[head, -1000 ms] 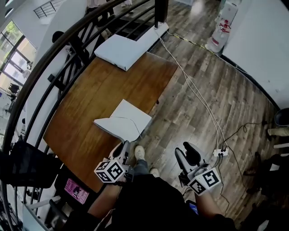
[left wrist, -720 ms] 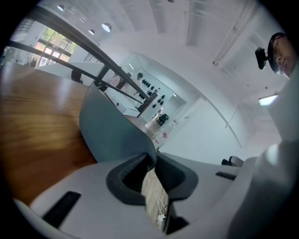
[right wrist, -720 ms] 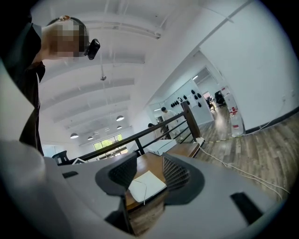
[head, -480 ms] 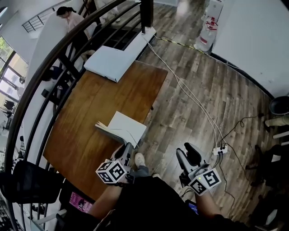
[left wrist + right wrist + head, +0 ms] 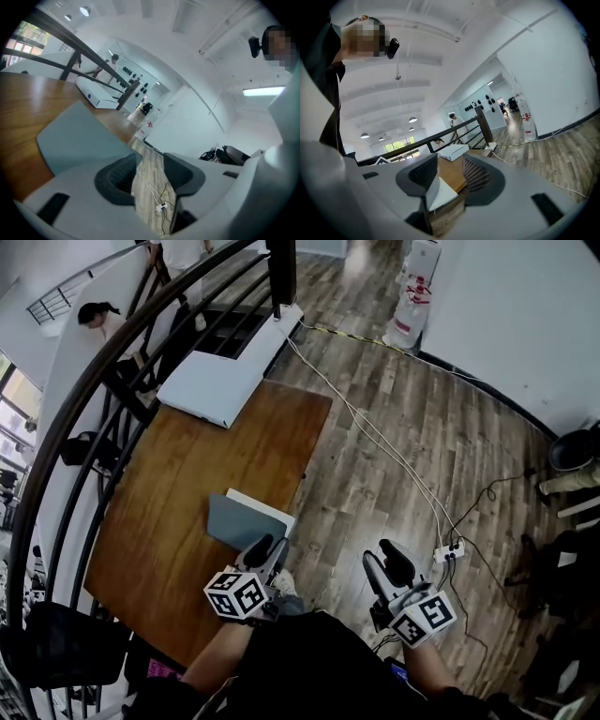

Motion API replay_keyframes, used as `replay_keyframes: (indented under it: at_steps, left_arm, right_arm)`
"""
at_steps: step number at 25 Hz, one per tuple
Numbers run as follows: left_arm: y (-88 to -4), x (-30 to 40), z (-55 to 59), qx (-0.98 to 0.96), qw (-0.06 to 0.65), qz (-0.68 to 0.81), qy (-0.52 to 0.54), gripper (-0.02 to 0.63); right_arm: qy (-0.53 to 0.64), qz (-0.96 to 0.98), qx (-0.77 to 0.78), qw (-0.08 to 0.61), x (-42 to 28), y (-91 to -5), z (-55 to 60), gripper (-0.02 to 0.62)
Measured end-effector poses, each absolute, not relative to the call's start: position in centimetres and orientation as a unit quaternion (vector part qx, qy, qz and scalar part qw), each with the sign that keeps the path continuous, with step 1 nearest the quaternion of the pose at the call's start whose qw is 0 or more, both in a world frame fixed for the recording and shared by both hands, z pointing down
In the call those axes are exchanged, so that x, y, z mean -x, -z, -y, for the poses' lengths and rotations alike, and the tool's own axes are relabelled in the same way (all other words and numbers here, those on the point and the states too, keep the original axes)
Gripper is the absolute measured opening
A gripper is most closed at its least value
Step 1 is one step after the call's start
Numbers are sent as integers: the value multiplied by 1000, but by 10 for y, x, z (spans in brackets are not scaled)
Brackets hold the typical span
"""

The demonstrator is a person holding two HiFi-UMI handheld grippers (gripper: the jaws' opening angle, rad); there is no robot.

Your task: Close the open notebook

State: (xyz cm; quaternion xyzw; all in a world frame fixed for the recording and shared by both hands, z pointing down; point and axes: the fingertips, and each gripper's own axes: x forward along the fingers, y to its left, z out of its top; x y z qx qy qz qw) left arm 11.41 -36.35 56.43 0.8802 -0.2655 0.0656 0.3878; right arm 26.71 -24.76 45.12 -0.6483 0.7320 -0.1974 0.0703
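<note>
Head view: notebook (image 5: 242,519) lies shut on the table (image 5: 178,474). Left gripper (image 5: 269,550), at its edge, has just been opening, jaws partly apart and empty; right gripper (image 5: 383,559) partly open, empty.

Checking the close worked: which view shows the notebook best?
Head view: the whole notebook lies on the table, grey cover down over the white pages. The left gripper view shows only part of the grey cover, close up. The right gripper view catches just a small, distant corner.
</note>
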Motion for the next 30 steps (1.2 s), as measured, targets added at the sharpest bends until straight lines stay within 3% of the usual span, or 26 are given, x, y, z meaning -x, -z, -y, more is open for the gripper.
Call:
replay_keyframes:
  at_steps: [10,18,23,30]
  left_arm:
    - [-553,-103,401,-881,372,289,-49,178]
    - [-512,-70,444,-899,297,322,-11,165]
    - [-475,-46,464,-912,230,338,23,118]
    - [-461,-12,474,-892,228,386,59,86]
  right_arm:
    - [193,-738,644,62,-267,-444,277,166]
    - [173,-759,624,61,-253,-427,324,157]
    - [163,-772,611,70,-240,-413,354,137]
    - [168,-787,586,95,-234,-401,391,68]
